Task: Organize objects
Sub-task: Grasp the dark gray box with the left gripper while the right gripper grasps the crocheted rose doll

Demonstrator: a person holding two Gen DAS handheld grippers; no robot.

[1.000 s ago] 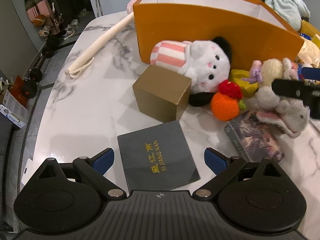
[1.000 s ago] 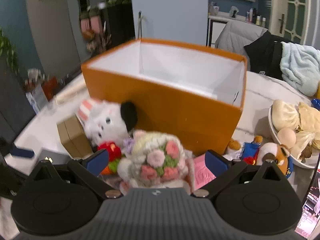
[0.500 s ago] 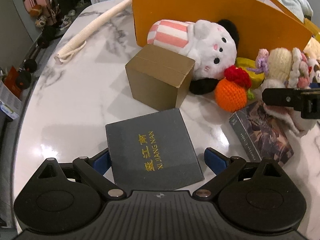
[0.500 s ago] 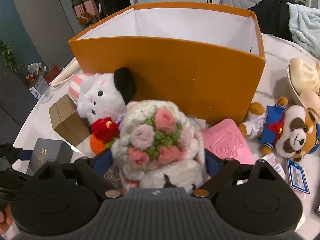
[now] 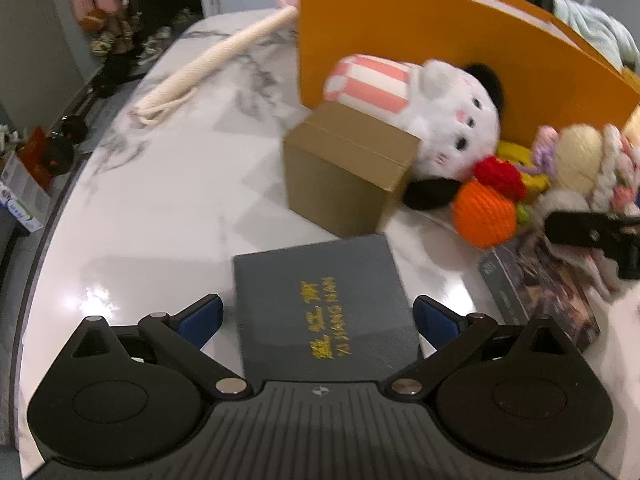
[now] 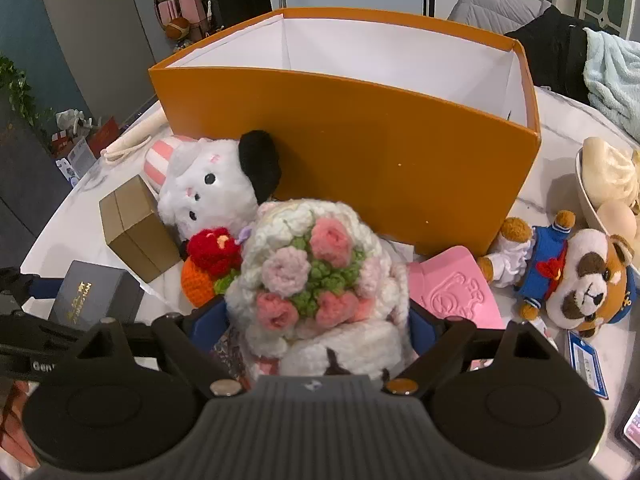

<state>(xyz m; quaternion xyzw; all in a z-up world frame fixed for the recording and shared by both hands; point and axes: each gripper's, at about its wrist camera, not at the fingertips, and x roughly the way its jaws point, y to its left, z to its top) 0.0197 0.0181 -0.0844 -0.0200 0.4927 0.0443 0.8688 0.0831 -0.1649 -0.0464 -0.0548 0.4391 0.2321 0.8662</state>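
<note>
Right tongs clamp the crochet bouquet. Left tongs gape, straddling the dark gift box, not gripping.

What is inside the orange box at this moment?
In the right wrist view, the orange box shows only bare white inner walls, with nothing rising above its front wall. That wall hides the floor, so whether anything flat lies at the bottom cannot be told.
</note>
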